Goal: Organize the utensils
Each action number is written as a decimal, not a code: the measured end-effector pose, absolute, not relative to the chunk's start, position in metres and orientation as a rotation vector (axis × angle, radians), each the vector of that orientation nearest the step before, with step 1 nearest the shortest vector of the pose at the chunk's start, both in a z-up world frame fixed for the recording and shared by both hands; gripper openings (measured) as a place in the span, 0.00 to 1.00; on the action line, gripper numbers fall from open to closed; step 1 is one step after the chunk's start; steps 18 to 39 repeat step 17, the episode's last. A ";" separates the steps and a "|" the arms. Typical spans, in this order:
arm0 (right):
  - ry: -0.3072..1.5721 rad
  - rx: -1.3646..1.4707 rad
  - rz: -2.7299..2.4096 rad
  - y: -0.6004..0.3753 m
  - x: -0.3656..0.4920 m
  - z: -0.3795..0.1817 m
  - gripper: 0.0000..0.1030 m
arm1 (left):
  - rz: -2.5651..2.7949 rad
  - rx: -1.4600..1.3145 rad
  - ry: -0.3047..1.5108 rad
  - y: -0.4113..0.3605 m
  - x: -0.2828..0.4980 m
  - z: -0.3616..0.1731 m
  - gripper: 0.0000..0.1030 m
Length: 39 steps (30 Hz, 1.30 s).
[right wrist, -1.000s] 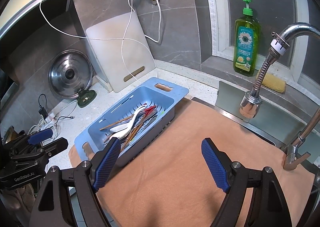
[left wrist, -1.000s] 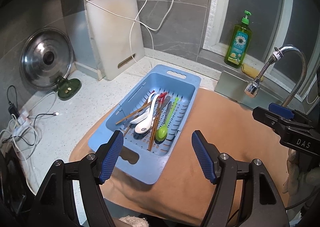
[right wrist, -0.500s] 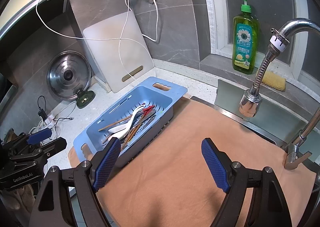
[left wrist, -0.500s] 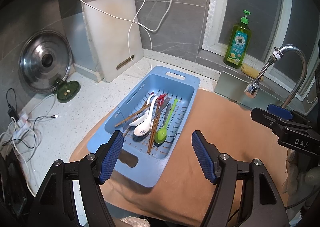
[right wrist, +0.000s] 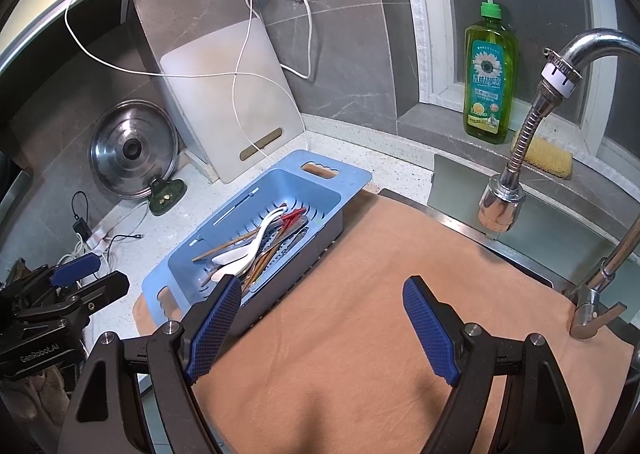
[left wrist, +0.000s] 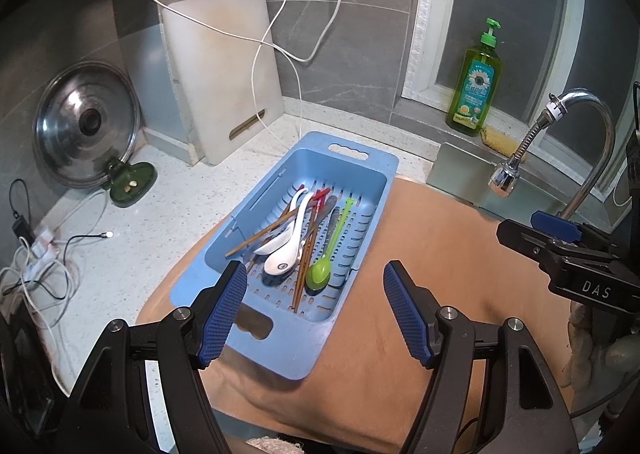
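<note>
Holding both tools wide and empty, I hover my left tool [left wrist: 312, 310] over the blue basket [left wrist: 356, 166], my right tool [right wrist: 320, 318] above the tan cloth [right wrist: 360, 334]. Spoons and chopsticks [left wrist: 304, 250] lie jumbled in the basket on the desk [left wrist: 160, 222], kept together for sorting, I judge.

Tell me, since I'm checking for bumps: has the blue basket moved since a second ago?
No. The basket keeps its place beside the cutting board.
</note>
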State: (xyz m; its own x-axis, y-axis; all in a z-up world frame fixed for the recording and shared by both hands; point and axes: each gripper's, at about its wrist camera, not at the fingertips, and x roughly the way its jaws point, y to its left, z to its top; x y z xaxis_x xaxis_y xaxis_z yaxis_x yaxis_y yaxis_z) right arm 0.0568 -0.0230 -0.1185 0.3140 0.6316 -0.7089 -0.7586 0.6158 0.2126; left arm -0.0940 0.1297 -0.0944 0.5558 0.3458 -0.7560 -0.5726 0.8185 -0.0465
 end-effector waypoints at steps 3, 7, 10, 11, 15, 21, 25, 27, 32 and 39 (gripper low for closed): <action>0.854 -0.171 0.920 -0.023 0.059 -0.120 0.77 | 0.547 -0.306 0.818 0.130 -0.093 -0.095 0.69; 0.856 -0.168 0.916 -0.023 0.060 -0.121 0.77 | 0.542 -0.309 0.816 0.131 -0.092 -0.096 0.69; 0.858 -0.169 0.913 -0.023 0.061 -0.121 0.77 | 0.541 -0.302 0.818 0.130 -0.090 -0.097 0.69; 0.859 -0.169 0.912 -0.023 0.061 -0.122 0.77 | 0.542 -0.300 0.815 0.129 -0.090 -0.097 0.69; 0.864 -0.167 0.907 -0.023 0.064 -0.123 0.77 | 0.543 -0.291 0.802 0.129 -0.091 -0.096 0.69; 0.867 -0.168 0.906 -0.023 0.065 -0.124 0.77 | 0.543 -0.294 0.804 0.130 -0.091 -0.096 0.69; 0.867 -0.168 0.906 -0.023 0.065 -0.124 0.77 | 0.543 -0.294 0.804 0.130 -0.091 -0.096 0.69; 0.867 -0.168 0.906 -0.023 0.065 -0.124 0.77 | 0.543 -0.294 0.804 0.130 -0.091 -0.096 0.69; 0.867 -0.168 0.906 -0.023 0.065 -0.124 0.77 | 0.543 -0.294 0.804 0.130 -0.091 -0.096 0.69; 0.867 -0.168 0.906 -0.023 0.065 -0.124 0.77 | 0.543 -0.294 0.804 0.130 -0.091 -0.096 0.69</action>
